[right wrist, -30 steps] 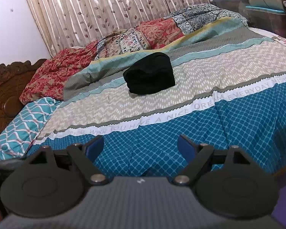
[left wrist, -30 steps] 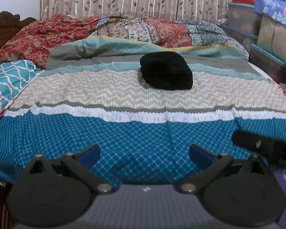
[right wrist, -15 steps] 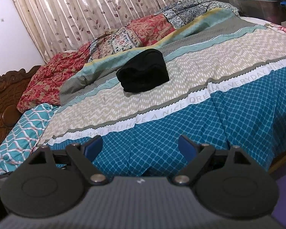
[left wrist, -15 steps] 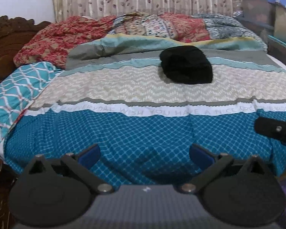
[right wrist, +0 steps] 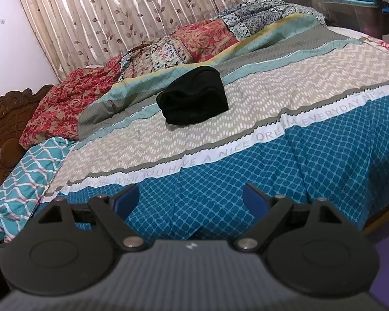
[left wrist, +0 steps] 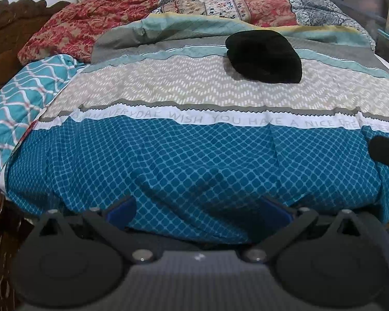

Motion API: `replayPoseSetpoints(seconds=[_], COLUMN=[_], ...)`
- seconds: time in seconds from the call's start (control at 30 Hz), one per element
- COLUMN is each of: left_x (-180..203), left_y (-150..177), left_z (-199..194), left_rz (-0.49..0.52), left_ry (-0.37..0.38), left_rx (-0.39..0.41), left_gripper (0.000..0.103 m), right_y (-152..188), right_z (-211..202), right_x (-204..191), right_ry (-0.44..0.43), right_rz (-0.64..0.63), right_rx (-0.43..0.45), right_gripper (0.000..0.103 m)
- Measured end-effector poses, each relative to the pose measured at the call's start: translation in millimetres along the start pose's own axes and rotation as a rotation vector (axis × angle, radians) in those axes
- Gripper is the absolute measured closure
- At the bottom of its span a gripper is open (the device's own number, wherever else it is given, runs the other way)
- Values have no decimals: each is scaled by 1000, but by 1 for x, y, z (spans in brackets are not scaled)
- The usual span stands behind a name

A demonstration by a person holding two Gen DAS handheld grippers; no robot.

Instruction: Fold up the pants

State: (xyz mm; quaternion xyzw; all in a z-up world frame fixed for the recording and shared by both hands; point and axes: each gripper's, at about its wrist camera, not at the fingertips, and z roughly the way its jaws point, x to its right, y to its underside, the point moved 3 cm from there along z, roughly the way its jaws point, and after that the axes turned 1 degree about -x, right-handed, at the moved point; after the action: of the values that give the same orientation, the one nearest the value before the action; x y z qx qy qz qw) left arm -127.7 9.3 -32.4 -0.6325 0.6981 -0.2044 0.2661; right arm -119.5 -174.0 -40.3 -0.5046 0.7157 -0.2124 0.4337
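Observation:
The black pants (left wrist: pixel 264 55) lie folded in a compact bundle on the beige zigzag band of the bedspread, far from both grippers; they also show in the right wrist view (right wrist: pixel 193 96). My left gripper (left wrist: pixel 198 212) is open and empty, held over the near blue edge of the bed. My right gripper (right wrist: pixel 192 198) is open and empty too, over the same blue band. A dark part of the right gripper (left wrist: pixel 387 151) shows at the right edge of the left wrist view.
The bedspread (left wrist: pixel 194 155) covers the bed. A red floral quilt (left wrist: pixel 85 28) and patchwork bedding (right wrist: pixel 194 41) are piled at the far side below a curtain (right wrist: pixel 116 13). A carved wooden headboard (right wrist: pixel 2 124) stands left. Storage boxes (right wrist: pixel 350 7) stand right.
Both grippers have drawn back from the bed and shifted left, so the pants look farther right in the left view. Both stayed open. The pants have not moved.

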Motion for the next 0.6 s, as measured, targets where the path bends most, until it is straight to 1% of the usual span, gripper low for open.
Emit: replayPoseSetpoints(seconds=[0.13,0.33,0.6], left_x=[2,2,2], left_y=[0,-2,-1], left_z=[-1,0,-5], left_rz=[15,29,32], left_ry=[-10,-5,15], left_rx=[0,-5,22], left_gripper=[0,0,0], right_y=[0,-1,-1], right_z=[0,1,0], right_x=[0,2,3], right_ry=[2,9,8], right_rz=[-1,4,1], right_rx=[-1,-7,-5], right_gripper=[14,14,13])
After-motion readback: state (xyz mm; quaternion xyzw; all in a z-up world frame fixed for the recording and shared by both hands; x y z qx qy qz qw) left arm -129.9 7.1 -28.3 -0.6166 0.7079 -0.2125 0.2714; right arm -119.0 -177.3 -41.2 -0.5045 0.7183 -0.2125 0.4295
